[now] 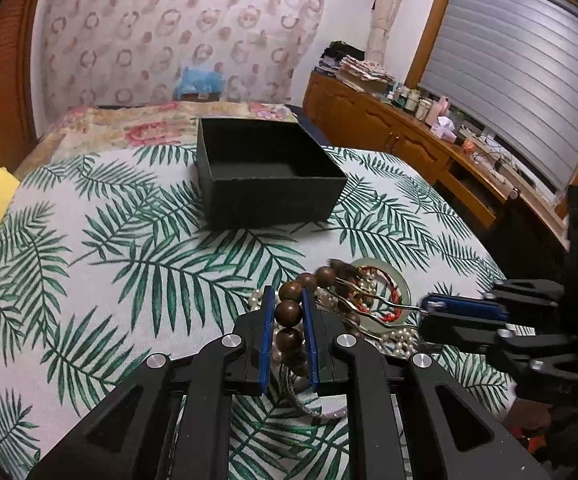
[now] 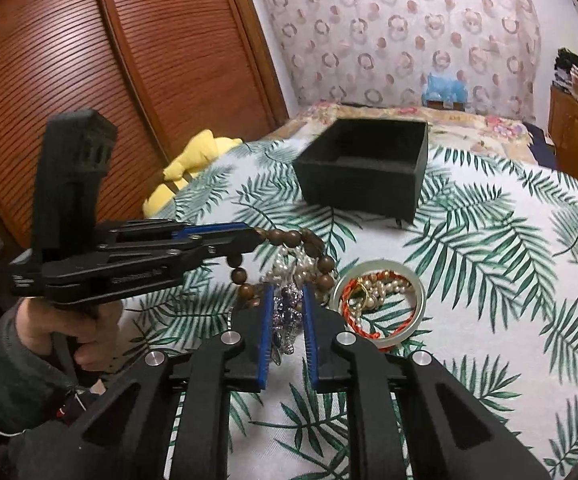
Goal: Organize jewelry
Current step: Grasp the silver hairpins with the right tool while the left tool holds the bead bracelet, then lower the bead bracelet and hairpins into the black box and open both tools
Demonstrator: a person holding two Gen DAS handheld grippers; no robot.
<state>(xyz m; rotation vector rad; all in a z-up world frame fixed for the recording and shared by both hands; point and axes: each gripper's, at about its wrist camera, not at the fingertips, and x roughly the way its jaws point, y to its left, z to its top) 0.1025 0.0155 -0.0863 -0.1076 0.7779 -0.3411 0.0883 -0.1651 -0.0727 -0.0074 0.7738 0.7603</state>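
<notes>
Both grippers clamped in the jewelry pile on the leaf-print cloth (image 1: 89, 240).
An open black box (image 1: 265, 176) sits well beyond the pile. The left gripper (image 1: 288, 320) pinches a brown bead bracelet (image 1: 289, 312); the right gripper (image 2: 287, 320) is closed on a purple sparkly piece (image 2: 287, 316), beside a pale bangle (image 2: 417, 304).

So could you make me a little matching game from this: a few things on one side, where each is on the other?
Things:
1. wooden beads
2. sparkly hairpin
3. red cord
4. black box

Places:
A. inside the pale bangle
B. in the left claw
C. farther back on the leaf-print cloth, open
D. in the right claw

Pairs: 1-B, 2-D, 3-A, 4-C
</notes>
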